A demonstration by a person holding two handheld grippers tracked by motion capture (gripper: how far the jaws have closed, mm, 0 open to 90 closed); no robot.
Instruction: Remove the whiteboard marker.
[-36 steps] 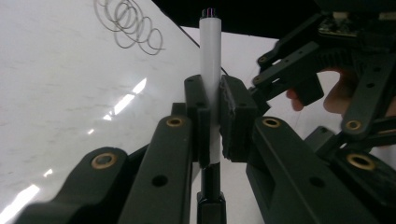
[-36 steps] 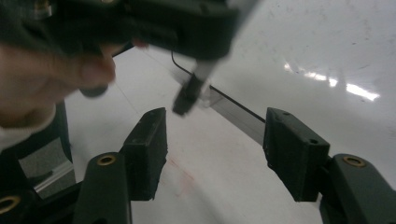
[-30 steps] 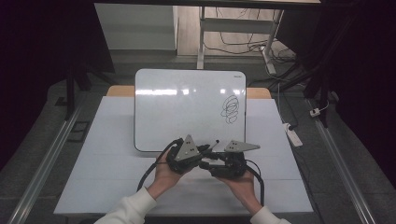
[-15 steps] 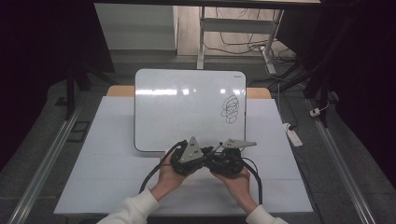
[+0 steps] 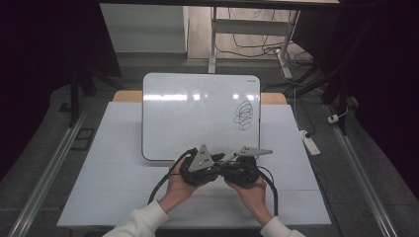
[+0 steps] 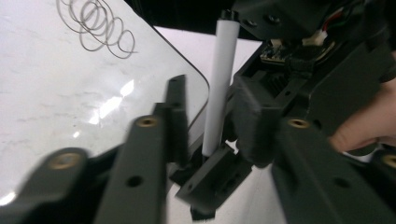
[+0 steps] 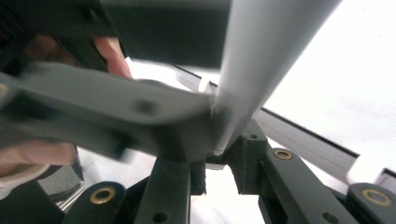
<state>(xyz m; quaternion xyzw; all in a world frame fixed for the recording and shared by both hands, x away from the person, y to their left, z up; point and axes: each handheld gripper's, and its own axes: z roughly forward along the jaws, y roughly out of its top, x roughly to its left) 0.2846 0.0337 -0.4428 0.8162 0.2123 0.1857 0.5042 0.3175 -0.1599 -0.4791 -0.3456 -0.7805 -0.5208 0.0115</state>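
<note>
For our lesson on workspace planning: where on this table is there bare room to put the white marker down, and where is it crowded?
Bare table lies left of the whiteboard, and a narrower strip lies between its right edge and the table's edge. The near-right corner is bare too. The board's own left half is unmarked; the scribble sits right. It is crowded below the board's near edge, where both grippers meet around the white marker.

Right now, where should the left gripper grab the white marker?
Take the white marker mid-barrel, on the bare stretch between its black end and the right gripper pinching its lower end. It stands upright ahead of the left gripper, so come straight in, fingers straddling the round barrel.
</note>
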